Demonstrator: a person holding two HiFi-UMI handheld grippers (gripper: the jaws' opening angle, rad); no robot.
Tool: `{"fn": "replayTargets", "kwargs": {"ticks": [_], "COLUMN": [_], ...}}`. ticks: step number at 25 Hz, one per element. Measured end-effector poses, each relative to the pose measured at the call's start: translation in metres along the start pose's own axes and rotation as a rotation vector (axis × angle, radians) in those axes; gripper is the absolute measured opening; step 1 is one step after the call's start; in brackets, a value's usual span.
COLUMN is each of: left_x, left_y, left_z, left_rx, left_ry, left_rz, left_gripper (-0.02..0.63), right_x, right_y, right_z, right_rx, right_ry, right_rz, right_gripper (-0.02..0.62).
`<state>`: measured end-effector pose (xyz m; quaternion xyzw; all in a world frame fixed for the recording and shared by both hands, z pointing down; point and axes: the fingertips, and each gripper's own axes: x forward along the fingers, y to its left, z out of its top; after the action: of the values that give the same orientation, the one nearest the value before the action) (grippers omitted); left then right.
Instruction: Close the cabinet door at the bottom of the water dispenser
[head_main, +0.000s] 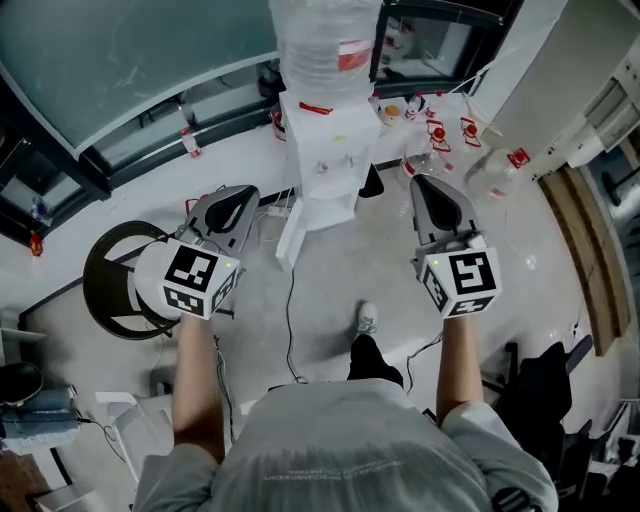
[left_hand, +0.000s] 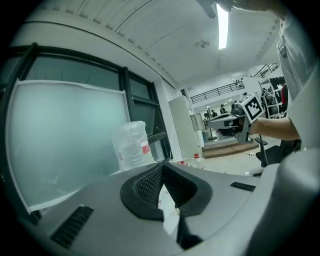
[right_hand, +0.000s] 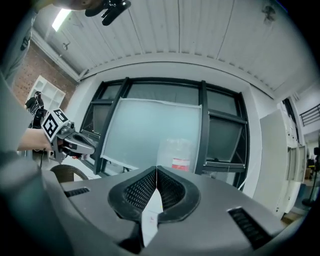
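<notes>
The white water dispenser (head_main: 328, 165) stands on the floor ahead of me, with a clear bottle (head_main: 325, 45) on top. At its base the white cabinet door (head_main: 291, 238) hangs swung out to the left. My left gripper (head_main: 243, 197) is held left of the dispenser, a little way from the door, shut with nothing in it. My right gripper (head_main: 424, 186) is on the dispenser's right side, also shut and empty. In the left gripper view the pads (left_hand: 150, 185) meet, with the bottle (left_hand: 131, 145) beyond. The right gripper view shows closed pads (right_hand: 170, 190) below the bottle (right_hand: 176, 155).
A round black stool (head_main: 112, 282) stands to the left. Several red-capped bottles (head_main: 440, 132) lie on the floor right of the dispenser. A black cable (head_main: 290, 320) runs across the floor towards my shoe (head_main: 367, 320). A wooden step (head_main: 590, 250) borders the right side.
</notes>
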<state>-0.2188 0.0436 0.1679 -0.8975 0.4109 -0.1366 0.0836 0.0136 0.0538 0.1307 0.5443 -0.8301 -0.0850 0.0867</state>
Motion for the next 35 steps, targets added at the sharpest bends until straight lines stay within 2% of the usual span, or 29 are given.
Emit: {"fn": "replayTargets", "kwargs": {"ticks": [5, 9, 12, 15, 19, 23, 32, 35], "left_x": [0.094, 0.151, 0.184, 0.205, 0.226, 0.237, 0.23, 0.233], "left_y": [0.012, 0.013, 0.012, 0.013, 0.021, 0.033, 0.051, 0.05], "left_z": [0.003, 0.017, 0.019, 0.006, -0.027, -0.083, -0.25, -0.305], "left_rx": [0.028, 0.025, 0.038, 0.054, -0.014, -0.078, -0.2, -0.251], "left_ry": [0.071, 0.09, 0.105, 0.136, 0.162, 0.191, 0.297, 0.349], "left_rz": [0.099, 0.14, 0.151, 0.145, 0.134, 0.104, -0.059, -0.13], "left_gripper": [0.02, 0.02, 0.02, 0.02, 0.02, 0.02, 0.023, 0.043], "right_x": [0.04, 0.07, 0.09, 0.108, 0.132, 0.154, 0.186, 0.193], "right_y": [-0.085, -0.146, -0.172, -0.178, -0.174, -0.151, -0.053, -0.025], "right_z": [-0.031, -0.045, -0.059, -0.079, -0.114, -0.151, -0.253, -0.294], "right_rx": [0.012, 0.023, 0.02, 0.02, 0.032, 0.057, 0.162, 0.197], "right_ry": [0.029, 0.037, 0.05, 0.078, 0.13, 0.181, 0.336, 0.401], "right_rz": [0.06, 0.098, 0.121, 0.148, 0.172, 0.169, 0.092, 0.067], "right_gripper": [0.029, 0.029, 0.028, 0.029, 0.028, 0.029, 0.032, 0.082]}}
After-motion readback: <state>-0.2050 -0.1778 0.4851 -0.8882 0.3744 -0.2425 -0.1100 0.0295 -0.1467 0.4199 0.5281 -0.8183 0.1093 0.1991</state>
